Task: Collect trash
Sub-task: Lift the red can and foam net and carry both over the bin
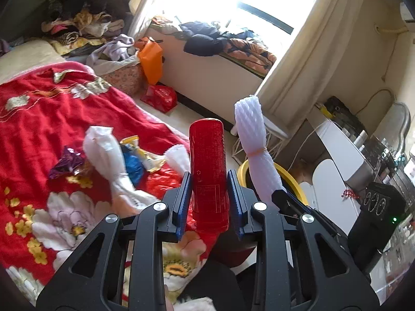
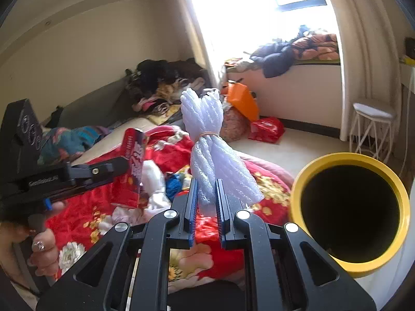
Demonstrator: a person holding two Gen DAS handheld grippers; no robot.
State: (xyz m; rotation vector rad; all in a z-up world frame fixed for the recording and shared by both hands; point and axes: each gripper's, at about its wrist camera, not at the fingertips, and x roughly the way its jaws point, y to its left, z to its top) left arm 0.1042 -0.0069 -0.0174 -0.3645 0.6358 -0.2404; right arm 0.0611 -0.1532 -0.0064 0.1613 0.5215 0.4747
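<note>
Glossy red carton (image 1: pixel 207 171); ribbed white foam netting (image 2: pixel 207 140); plush blanket (image 1: pixel 39 119).

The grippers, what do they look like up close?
Both the left gripper and right gripper have matte black linkage arms with triangular cutouts, round silver pivot bolts and ribbed blue pads. The left hand has decorated nails.

Left gripper (image 1: pixel 208 197) and right gripper (image 2: pixel 206 207) both clamped, angled downward.

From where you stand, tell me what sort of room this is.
A lived-in bedroom, most likely: a bed under a red floral blanket, clothes heaped at its head, and a curtained window with bedding piled on its ledge. Wrappers lie on the blanket, and a yellow-rimmed bin stands beside the bed.
</note>
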